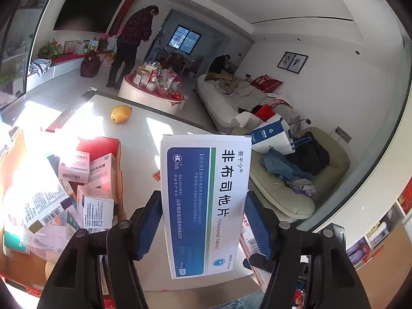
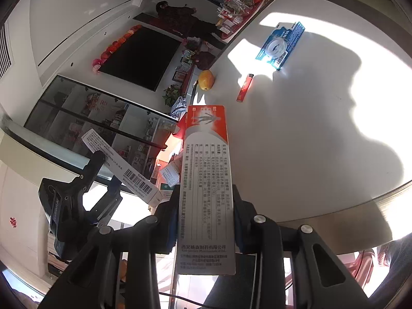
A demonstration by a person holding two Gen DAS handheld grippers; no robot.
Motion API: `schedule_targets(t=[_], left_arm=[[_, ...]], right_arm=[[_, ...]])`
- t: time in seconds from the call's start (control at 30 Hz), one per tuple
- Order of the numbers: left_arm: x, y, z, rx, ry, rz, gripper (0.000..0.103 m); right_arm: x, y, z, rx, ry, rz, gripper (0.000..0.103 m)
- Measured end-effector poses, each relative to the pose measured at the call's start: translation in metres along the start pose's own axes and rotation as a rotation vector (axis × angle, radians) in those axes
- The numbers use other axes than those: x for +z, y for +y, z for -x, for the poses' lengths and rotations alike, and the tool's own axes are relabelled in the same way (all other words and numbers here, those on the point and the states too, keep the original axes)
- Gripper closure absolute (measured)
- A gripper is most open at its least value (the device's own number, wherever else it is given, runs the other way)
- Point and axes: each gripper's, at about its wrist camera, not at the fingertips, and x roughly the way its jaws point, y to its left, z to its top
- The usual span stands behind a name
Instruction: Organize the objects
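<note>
My left gripper (image 1: 203,221) is shut on a white and blue Febuxostat tablet box (image 1: 206,200), held upright between its blue pads above the white table (image 1: 134,134). To its left lies an open cardboard box (image 1: 119,170) holding several medicine boxes (image 1: 85,170). My right gripper (image 2: 206,219) is shut on a long narrow orange and grey medicine box (image 2: 206,180), held lengthwise above the table edge. In the right wrist view the left gripper (image 2: 85,190) shows at the left with its white box (image 2: 123,167).
A yellow mango (image 1: 121,114) (image 2: 206,79) lies on the table, with a red lighter-shaped stick (image 2: 245,87) and a blue packet (image 2: 280,43) farther off. Beyond the table are a round coffee table (image 1: 152,87), a sofa (image 1: 226,103), a beanbag with clothes (image 1: 296,170) and two people (image 1: 134,43).
</note>
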Motion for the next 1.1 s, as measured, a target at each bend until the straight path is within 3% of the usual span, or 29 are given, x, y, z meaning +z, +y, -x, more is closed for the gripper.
schedule_targets(t=[0.43, 1.1], left_arm=[[0.005, 0.019, -0.007, 0.250, -0.017, -0.081, 0.034], [0.003, 0.012, -0.007, 0.321, -0.024, -0.148, 0.034]], right_arm=[[0.000, 0.010, -0.004, -0.017, 0.017, 0.025, 0.069], [-0.001, 0.012, -0.005, -0.010, 0.018, 0.024, 0.069]])
